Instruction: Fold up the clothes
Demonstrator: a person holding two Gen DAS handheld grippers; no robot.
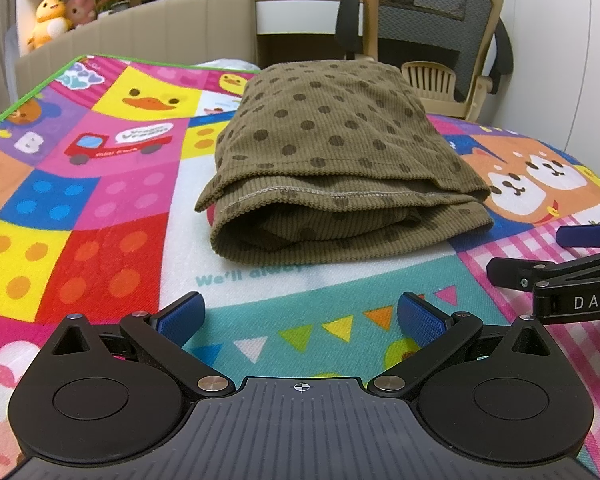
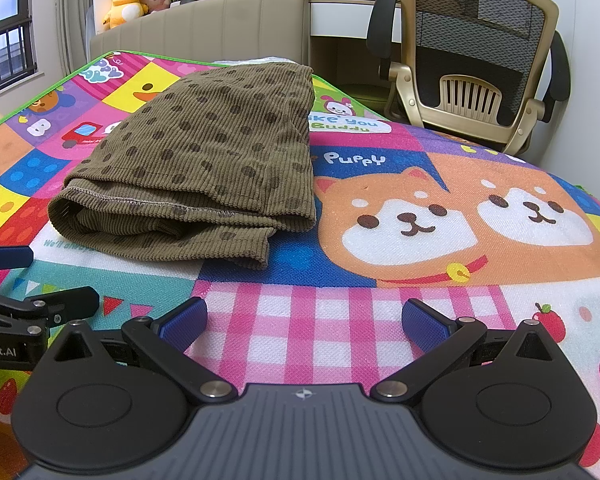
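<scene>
The olive dotted garment (image 1: pixel 332 160) lies folded into a thick bundle on the colourful play mat (image 1: pixel 100 216), straight ahead of the left gripper (image 1: pixel 300 320) and ahead and to the left of the right gripper (image 2: pixel 304 322). Its layered open edge, with the stitched hem (image 1: pixel 340 194) showing, faces both claws, probably because the last fold was brought toward them. Both grippers are released, fingers spread wide and holding nothing, each hanging just short of the bundle over bare mat; that suggests the cloth is set down on purpose and the fold is judged nearly or fully done. The two claws sit side by side, each showing at the edge of the other's view. Beyond the garment stand a padded headboard (image 2: pixel 220 24), a mesh office chair (image 2: pixel 480 56) and plush toys (image 2: pixel 126 2), well clear of the work
</scene>
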